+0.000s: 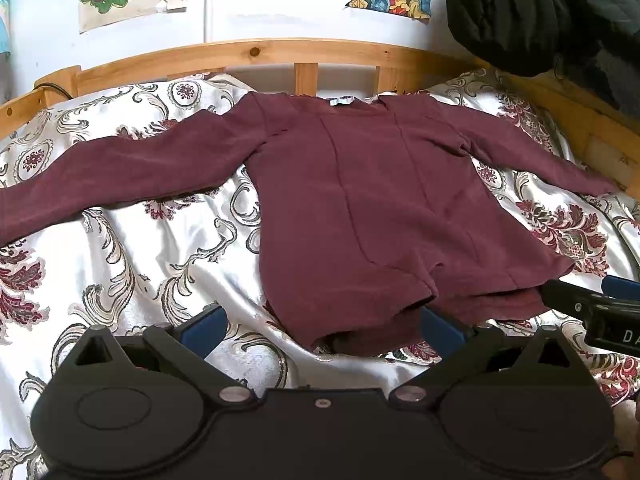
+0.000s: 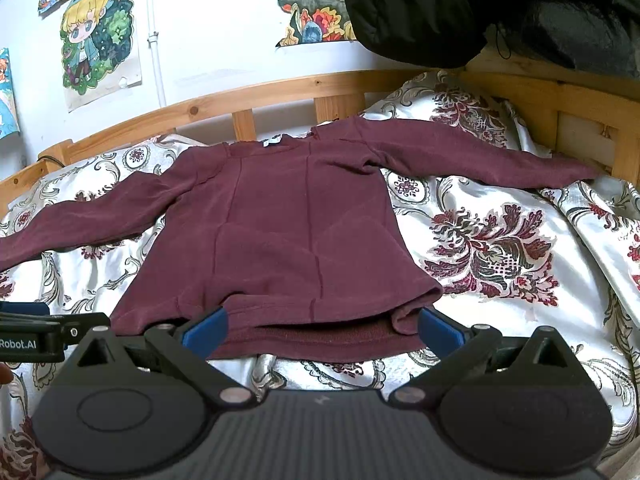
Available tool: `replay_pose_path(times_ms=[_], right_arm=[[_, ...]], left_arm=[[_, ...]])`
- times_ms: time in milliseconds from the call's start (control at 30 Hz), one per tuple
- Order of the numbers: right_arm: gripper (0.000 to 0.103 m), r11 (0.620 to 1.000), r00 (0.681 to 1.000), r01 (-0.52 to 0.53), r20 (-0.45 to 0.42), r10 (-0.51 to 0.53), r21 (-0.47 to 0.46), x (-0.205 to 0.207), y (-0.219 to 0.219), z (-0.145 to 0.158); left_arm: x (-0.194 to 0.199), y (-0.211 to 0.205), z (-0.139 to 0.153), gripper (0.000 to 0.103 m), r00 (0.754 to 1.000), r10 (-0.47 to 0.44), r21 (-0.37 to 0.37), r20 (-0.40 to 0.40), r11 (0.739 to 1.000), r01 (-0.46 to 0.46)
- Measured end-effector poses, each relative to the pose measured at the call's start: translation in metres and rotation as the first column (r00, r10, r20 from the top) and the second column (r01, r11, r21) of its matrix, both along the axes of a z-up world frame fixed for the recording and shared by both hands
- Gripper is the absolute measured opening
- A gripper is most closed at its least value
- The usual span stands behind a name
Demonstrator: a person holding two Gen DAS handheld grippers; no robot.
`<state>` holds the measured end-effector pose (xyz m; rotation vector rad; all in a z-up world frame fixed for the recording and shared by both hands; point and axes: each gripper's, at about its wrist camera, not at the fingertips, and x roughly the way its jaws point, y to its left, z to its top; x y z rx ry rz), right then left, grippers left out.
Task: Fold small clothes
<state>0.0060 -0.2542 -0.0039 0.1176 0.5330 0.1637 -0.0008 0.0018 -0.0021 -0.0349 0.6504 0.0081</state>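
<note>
Two hand-held grippers sit at the near hem of a maroon top point(image 1: 360, 208) that lies spread flat on the bed point(image 1: 168, 248), neck toward the headboard point(image 1: 256, 50), hem toward the grippers, sleeves flung out to either side. Its long axis from hem to collar runs straight away from both cameras.

Left hand-held gripper point(image 1: 320, 326): fingers wide apart, nothing between them but the near left corner of the hem, which lies just ahead and slightly right of centre. One blue pad seems to touch the cloth edge; the other is clear, over the bedspread.

Right hand-held gripper point(image 2: 322, 330): also spread wide, straddling the hem's right half, where the upper layer has lifted a little and shows the inner ribbing. Neither gripper is clamped on anything.

Each covers its own corner, so both are about equally near. The left sleeve point(image 1: 120, 172) trails farther out, past the left edge of the view; the right sleeve point(image 2: 480, 156) reaches the bed rail.

I judge the fold has not begun. The next move probably turns on closing each pair of fingers on a hem corner, or reaching out to a sleeve.

A black padded jacket point(image 2: 460, 8) hangs over the far right corner of the frame, well clear of the top. Posters point(image 2: 96, 36) on the wall. Nothing blocks the hem; the glossy bedspread may let the top slide when pulled.
</note>
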Motion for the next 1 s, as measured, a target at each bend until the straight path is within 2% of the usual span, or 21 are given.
replay_pose_path(times_ms=[1000], right_arm=[[0.103, 1.000, 1.000, 0.001, -0.009, -0.001, 0.006, 0.0008, 0.0006, -0.0027]], left_arm=[[-0.0002, -0.0002, -0.0012, 0.102, 1.000, -0.001, -0.001, -0.001, 1.000, 0.001]])
